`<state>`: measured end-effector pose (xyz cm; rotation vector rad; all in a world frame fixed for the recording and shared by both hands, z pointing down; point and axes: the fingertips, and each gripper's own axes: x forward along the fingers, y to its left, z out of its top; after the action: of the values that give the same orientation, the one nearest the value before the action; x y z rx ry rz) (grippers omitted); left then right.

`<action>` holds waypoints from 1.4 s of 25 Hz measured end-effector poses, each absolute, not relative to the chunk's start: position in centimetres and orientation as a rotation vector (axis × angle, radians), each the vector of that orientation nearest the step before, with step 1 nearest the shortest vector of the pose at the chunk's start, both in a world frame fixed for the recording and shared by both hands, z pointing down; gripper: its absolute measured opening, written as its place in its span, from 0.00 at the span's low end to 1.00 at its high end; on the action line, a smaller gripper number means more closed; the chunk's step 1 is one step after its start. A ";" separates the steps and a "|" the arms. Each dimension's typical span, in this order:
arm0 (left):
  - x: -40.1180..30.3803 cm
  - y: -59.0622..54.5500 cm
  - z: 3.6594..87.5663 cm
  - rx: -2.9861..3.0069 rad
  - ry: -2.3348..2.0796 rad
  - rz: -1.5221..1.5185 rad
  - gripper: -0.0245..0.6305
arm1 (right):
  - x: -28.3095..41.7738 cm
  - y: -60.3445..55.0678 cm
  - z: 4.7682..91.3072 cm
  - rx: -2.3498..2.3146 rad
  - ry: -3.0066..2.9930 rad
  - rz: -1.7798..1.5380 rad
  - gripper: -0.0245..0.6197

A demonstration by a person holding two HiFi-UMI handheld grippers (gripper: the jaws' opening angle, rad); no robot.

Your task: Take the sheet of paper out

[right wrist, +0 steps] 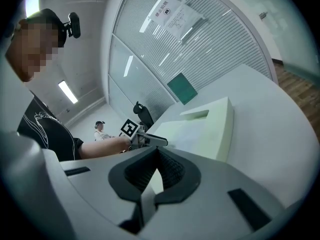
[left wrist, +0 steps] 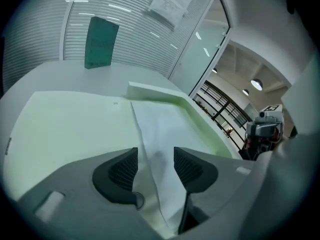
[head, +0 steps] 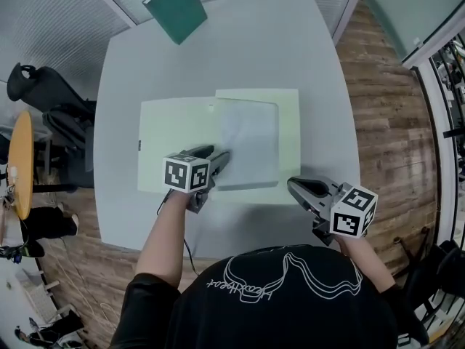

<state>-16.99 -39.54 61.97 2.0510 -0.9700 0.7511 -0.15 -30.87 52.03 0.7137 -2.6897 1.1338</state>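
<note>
Left claw [left wrist: 155,159], jaws wide, straddles the sheet of paper [left wrist: 162,126] on the open folder [left wrist: 65,126], seemingly ready to pinch it; right claw [right wrist: 156,160] is closed and empty.

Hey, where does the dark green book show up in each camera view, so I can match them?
Head view: dark green book at the top, left of centre, at the table's far edge.
Left gripper view: the book is upper left, against the slatted wall.
Right gripper view: the book is just right of centre.
Shared landmark: the pale green folder.
</note>
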 end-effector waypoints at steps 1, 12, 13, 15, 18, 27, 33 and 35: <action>-17.0 -39.6 62.4 2.037 -0.964 0.755 0.37 | -0.1 -30.8 52.1 0.715 -2.688 1.137 0.05; -16.3 -39.9 63.4 2.033 -0.930 0.768 0.36 | 0.0 -31.4 52.9 0.691 -2.687 1.194 0.05; -16.1 -39.8 63.6 2.035 -0.916 0.777 0.36 | -0.2 -31.3 52.9 0.683 -2.683 1.186 0.05; -16.2 -39.7 64.0 2.031 -0.907 0.791 0.33 | -0.4 -31.2 52.9 0.671 -2.680 1.180 0.05; -16.5 -39.7 64.2 2.016 -0.917 0.793 0.25 | -0.3 -31.1 52.9 0.666 -2.680 1.183 0.05; -17.3 -39.6 64.4 1.968 -0.915 0.765 0.08 | -0.7 -30.8 53.3 0.660 -2.662 1.201 0.05; -18.3 -39.7 64.2 1.964 -0.935 0.774 0.06 | -1.1 -30.7 53.2 0.651 -2.661 1.200 0.05; -18.7 -39.6 64.2 1.963 -0.945 0.790 0.06 | -1.2 -30.6 53.1 0.649 -2.661 1.197 0.05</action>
<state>-18.74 -39.57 64.24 1.9633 -0.9451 0.7901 -1.22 -30.60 53.09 0.6490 -2.6610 1.1967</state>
